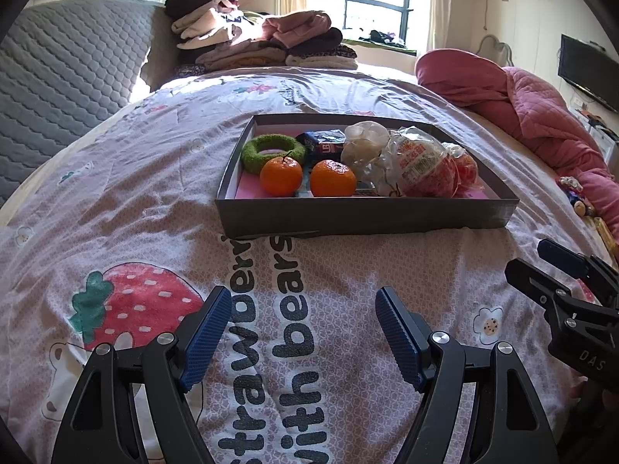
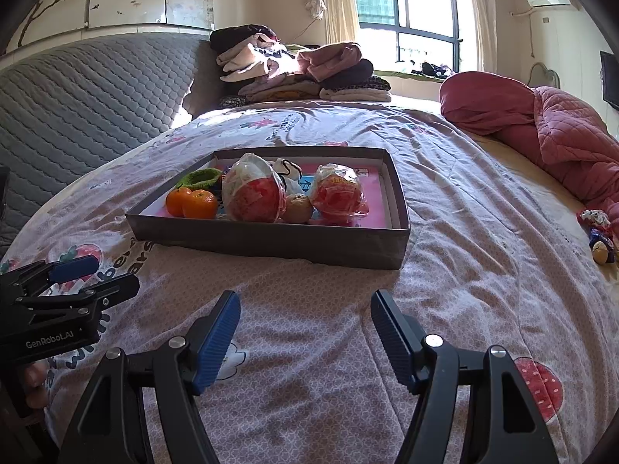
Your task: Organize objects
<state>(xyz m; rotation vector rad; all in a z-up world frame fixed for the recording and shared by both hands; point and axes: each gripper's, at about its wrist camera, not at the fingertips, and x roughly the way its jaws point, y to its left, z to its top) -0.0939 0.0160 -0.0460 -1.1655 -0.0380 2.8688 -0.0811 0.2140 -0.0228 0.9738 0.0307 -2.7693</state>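
A shallow grey box (image 1: 363,214) (image 2: 271,241) with a pink floor lies on the printed bedspread ahead of both grippers. It holds two oranges (image 1: 281,176) (image 1: 333,178) (image 2: 199,204), a green fuzzy ring (image 1: 271,150) (image 2: 201,177), a dark packet (image 1: 323,141), a whitish bag (image 1: 365,147) and two clear bags with red contents (image 1: 421,168) (image 2: 253,193) (image 2: 336,191). My left gripper (image 1: 301,301) hovers open over the bedspread, short of the box, with nothing between its blue pads. My right gripper (image 2: 305,301) is open and empty too, short of the box's near wall.
Folded clothes (image 1: 263,38) are stacked at the head of the bed by a grey quilted headboard (image 1: 65,77). A rolled pink quilt (image 2: 541,131) lies on the right, with small toys (image 2: 599,236) near the bed's right edge. A window (image 2: 406,11) is behind.
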